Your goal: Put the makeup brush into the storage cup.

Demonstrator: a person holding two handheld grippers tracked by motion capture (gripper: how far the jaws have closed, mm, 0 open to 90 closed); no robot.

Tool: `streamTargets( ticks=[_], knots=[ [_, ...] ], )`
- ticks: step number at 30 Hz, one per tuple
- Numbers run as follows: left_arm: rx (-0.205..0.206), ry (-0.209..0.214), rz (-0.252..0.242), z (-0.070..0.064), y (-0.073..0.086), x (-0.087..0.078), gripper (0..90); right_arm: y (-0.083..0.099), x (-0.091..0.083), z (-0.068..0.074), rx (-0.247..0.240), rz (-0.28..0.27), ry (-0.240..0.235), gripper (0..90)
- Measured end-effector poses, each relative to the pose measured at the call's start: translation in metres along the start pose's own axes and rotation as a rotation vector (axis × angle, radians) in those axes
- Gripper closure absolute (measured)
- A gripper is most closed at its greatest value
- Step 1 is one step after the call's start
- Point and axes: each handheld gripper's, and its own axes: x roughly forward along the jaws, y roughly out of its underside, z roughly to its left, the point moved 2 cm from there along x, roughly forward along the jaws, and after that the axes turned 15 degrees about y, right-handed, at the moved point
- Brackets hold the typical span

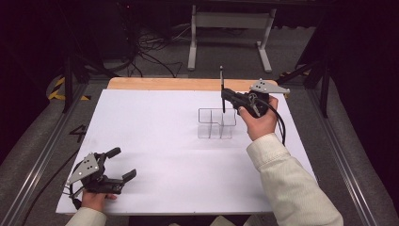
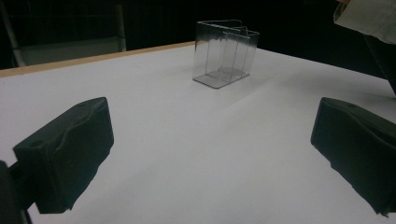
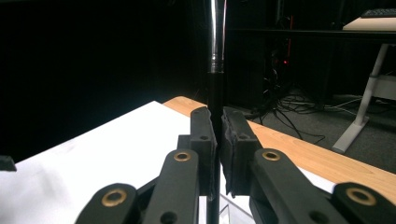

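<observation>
The right gripper (image 1: 229, 98) clamps a slim black-and-silver pen (image 1: 222, 89) upright over the clear plastic compartment organiser (image 1: 216, 123) on the white worktop (image 1: 155, 141); next, lowering it straight inside. The left gripper (image 1: 123, 165) rests with jaws apart.

White worktop (image 1: 155, 141) mostly bare: wide free room across its left half, middle and near edge. Only standing obstacle is the clear plastic compartmented organiser box (image 1: 216, 123), right of centre, nearer the far edge. Right hand-held gripper (image 1: 227, 96) hangs just above the box's far right corner, clamping a thin upright black rod with a silver top (image 1: 222, 89) that blocks access from above there. Left hand-held gripper (image 1: 121, 163) sits at the near left corner, jaws spread, well apart from the box, open path between.
</observation>
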Motion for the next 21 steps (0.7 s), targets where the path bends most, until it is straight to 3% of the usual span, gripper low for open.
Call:
streamTargets(
  ticks=[11,21],
  knots=[
    [-0.003,0.0,-0.002,0.0,0.0,0.0,0.1,0.001,0.013,-0.006,0.029,0.01,0.028,84.1],
    [-0.001,0.003,-0.002,0.0,0.0,0.0,0.1,0.015,0.025,-0.005,0.022,0.03,0.024,84.1]
  ],
)
